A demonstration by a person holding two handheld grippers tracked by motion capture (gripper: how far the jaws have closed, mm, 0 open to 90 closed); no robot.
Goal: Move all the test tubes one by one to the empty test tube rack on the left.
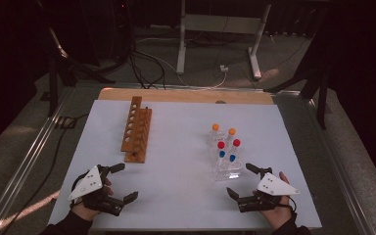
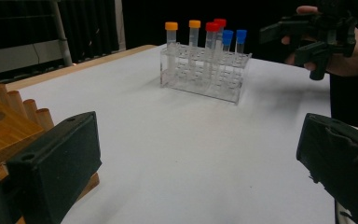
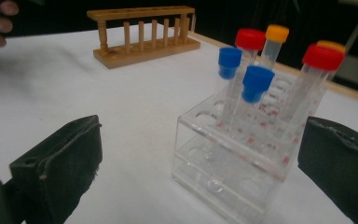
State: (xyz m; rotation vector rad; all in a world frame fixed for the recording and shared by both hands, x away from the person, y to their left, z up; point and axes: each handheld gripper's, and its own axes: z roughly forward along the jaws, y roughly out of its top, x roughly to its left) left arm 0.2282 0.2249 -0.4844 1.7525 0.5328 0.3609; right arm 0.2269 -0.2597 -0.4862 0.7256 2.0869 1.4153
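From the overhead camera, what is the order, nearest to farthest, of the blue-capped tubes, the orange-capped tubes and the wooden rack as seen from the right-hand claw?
From the right claw:
1. Blue-capped clear plastic tubes, at the near end of the clear rack.
2. Orange-capped clear tubes, at its far end.
3. Brown wooden rack with round holes, across the table on the left.

The left hand-held gripper (image 1: pixel 118 182) and right hand-held gripper (image 1: pixel 240 180) hover low, jaws wide apart, empty.

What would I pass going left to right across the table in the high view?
Left gripper → wooden rack → clear rack holding capped tubes → right gripper.
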